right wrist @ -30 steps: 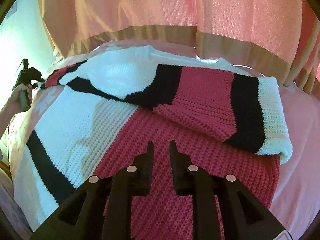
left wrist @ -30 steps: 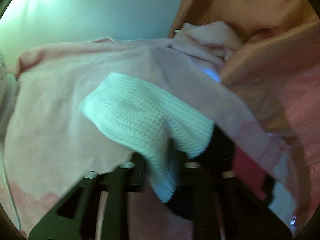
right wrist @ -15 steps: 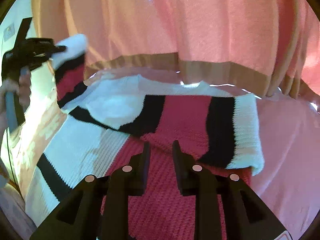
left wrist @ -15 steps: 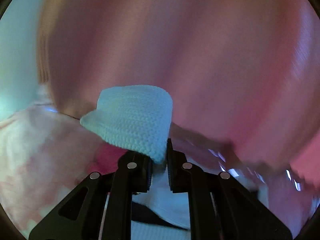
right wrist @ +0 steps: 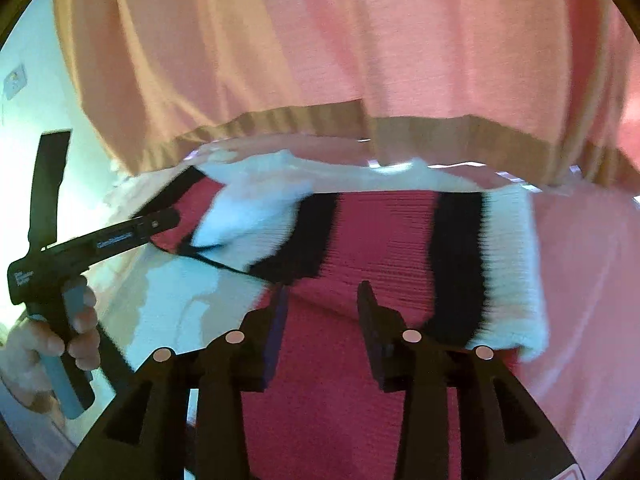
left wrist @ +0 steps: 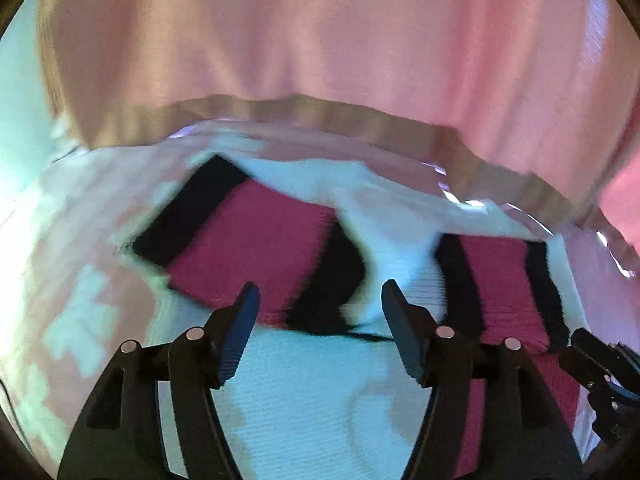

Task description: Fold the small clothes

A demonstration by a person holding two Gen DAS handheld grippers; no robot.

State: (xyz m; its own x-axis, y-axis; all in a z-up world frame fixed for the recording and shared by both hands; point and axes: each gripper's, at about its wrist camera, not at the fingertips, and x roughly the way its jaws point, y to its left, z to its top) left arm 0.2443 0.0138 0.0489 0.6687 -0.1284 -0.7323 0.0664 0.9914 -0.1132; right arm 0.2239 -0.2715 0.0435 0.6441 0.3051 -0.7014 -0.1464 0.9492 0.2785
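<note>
A knitted sweater (right wrist: 380, 232) in red, black and white stripes lies flat on the pink bed. Both sleeves are folded across its upper part. My left gripper (left wrist: 320, 300) is open and empty, just above the left sleeve (left wrist: 256, 248) that now rests on the sweater. It also shows in the right wrist view (right wrist: 160, 220), held in a hand at the left. My right gripper (right wrist: 324, 296) is open and empty over the red body of the sweater. The right sleeve's white cuff (right wrist: 516, 272) lies to its right.
A pink curtain with a tan hem (right wrist: 320, 60) hangs behind the bed. The pink bedsheet (right wrist: 592, 288) spreads around the sweater. A pale wall (right wrist: 32, 100) is at the far left. The right gripper's body shows at the lower right of the left wrist view (left wrist: 604, 384).
My left gripper carried the left sleeve's white cuff up and across onto the sweater, then opened and let it go. My right gripper opened wider and stayed over the sweater's body.
</note>
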